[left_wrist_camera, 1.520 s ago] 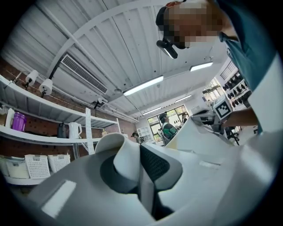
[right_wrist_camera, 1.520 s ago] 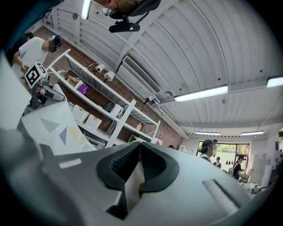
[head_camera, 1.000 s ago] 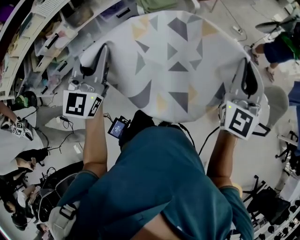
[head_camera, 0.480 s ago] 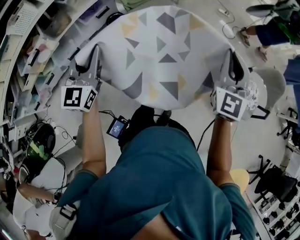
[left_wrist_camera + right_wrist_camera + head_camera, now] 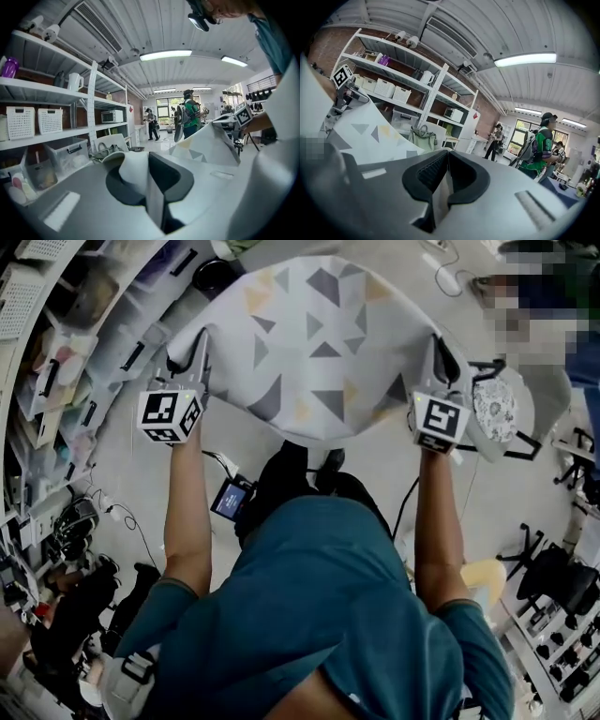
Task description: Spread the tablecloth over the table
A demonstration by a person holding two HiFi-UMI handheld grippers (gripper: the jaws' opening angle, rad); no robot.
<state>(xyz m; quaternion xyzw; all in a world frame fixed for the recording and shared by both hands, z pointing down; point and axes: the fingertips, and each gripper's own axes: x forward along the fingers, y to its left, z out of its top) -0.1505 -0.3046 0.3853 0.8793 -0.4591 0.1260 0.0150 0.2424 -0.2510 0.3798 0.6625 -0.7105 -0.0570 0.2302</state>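
1. Currently the tablecloth (image 5: 319, 334), pale with a triangle print, is hanging spread in the air ahead of the person, stretched between both claws. The surface it is meant for is not showing beneath it.
2. The left claw (image 5: 199, 348) is clamping the cloth's left corner, its jaws pressed together on the fabric. The right claw (image 5: 441, 351) is pinching the right corner likewise.
3. To lay it well, both hands should probably be lowering evenly, holding the near edge taut and level.
4. Neither pinch should be loosening until the fabric is lying flat.
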